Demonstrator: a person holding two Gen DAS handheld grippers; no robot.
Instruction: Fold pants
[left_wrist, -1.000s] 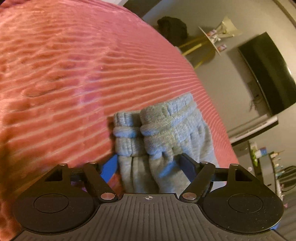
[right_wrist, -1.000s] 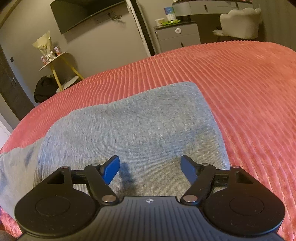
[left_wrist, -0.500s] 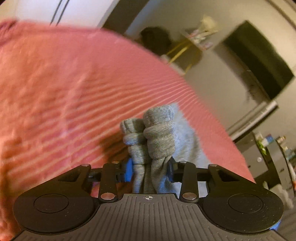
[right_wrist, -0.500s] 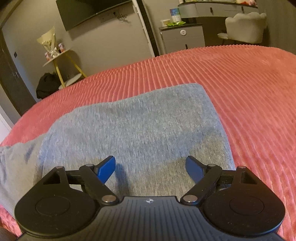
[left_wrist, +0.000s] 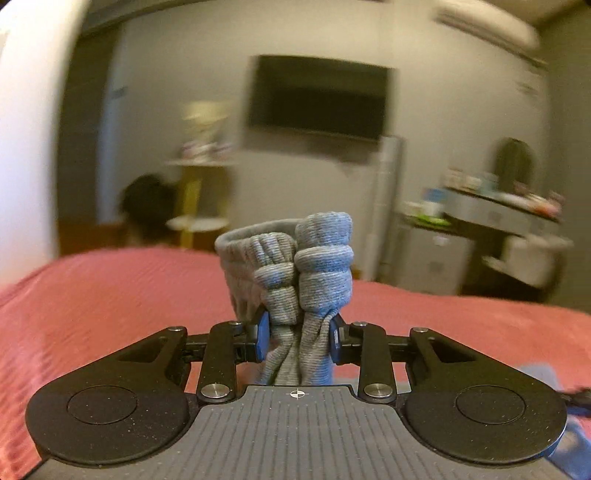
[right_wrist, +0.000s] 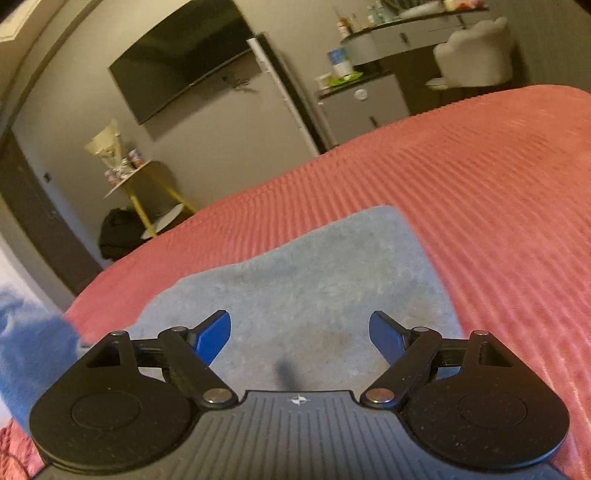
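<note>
The grey sweatpants lie on a red ribbed bedspread (right_wrist: 498, 192). My left gripper (left_wrist: 298, 338) is shut on the two ribbed ankle cuffs (left_wrist: 295, 273) and holds them lifted above the bed, cuffs pointing up. My right gripper (right_wrist: 300, 334) is open and empty, just above the flat grey upper part of the pants (right_wrist: 314, 280). A blurred grey-blue piece of the pants (right_wrist: 33, 350) hangs at the left edge of the right wrist view.
Beyond the bed stand a wall TV (left_wrist: 317, 98), a yellow-legged side table (right_wrist: 147, 192) with a dark bag (right_wrist: 118, 232) beside it, a grey cabinet (right_wrist: 362, 107) and a white chair (right_wrist: 476, 55). A white panel (left_wrist: 26, 129) rises at the left.
My left gripper closed on the cuffs and raised them off the bed, swinging its view up toward the room. My right gripper stayed open over the pants and tilted up slightly.
</note>
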